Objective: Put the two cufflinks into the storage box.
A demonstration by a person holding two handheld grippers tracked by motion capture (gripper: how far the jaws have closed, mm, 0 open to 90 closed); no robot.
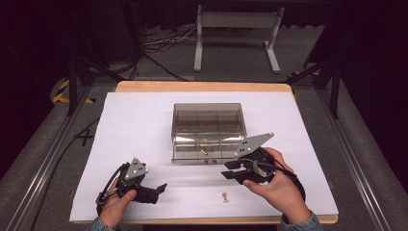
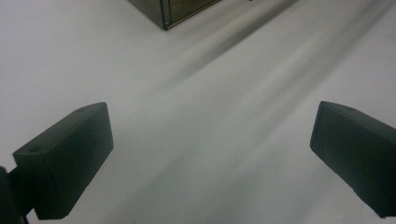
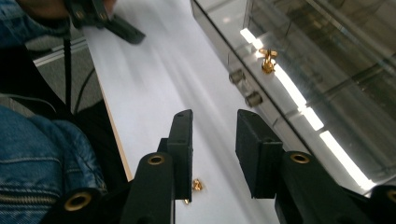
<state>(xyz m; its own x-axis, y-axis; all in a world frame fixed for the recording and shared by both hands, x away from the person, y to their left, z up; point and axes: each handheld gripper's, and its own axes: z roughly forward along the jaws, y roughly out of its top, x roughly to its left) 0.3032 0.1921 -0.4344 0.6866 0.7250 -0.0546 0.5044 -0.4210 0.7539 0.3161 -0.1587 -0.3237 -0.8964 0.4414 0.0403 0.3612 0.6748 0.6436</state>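
Note:
A smoky clear plastic box with several compartments stands mid-table on a white sheet. A small brass part lies inside its front section, also visible through the wall in the right gripper view. A second brass part lies loose on the sheet near the front edge. My right gripper hovers just in front of the box, pointing left. It is open, nothing between the pads, with the loose brass part below its left jaw. My left gripper rests at front left. It is wide open over bare sheet.
Two round knobs sit on the box's front wall. The box corner lies ahead of the left gripper. The wooden table edge borders the sheet; beyond it are cables and a metal stand on the floor.

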